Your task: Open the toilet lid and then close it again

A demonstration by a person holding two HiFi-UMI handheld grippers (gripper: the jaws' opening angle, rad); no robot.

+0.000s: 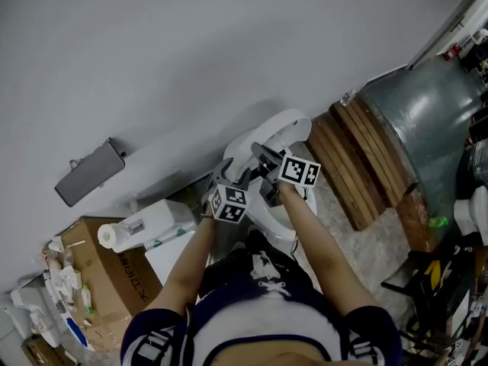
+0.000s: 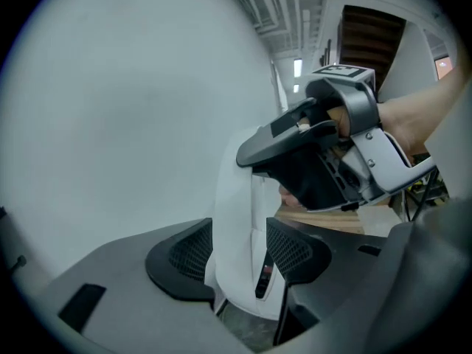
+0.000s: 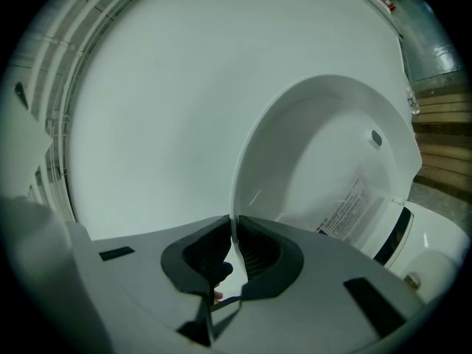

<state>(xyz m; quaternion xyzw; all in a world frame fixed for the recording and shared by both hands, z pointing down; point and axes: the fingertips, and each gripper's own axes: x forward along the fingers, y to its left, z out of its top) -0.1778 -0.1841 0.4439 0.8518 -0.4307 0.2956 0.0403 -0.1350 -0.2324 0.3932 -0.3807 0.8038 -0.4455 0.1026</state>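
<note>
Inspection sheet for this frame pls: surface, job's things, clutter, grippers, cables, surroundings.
Surface: speckled stone floor beside the toilet.
Job's things: white plastic toilet lid, raised.
Clutter: brown cardboard box, white paper roll at its edge; stacked brown wooden planks.
Grippers: left gripper open, lid's edge between its jaws; right gripper shut on the lid's edge.
Cables: nothing seen.
Surroundings: pale grey wall.

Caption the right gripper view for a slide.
Right hand-held gripper pinches the rim of the raised toilet lid.
</note>
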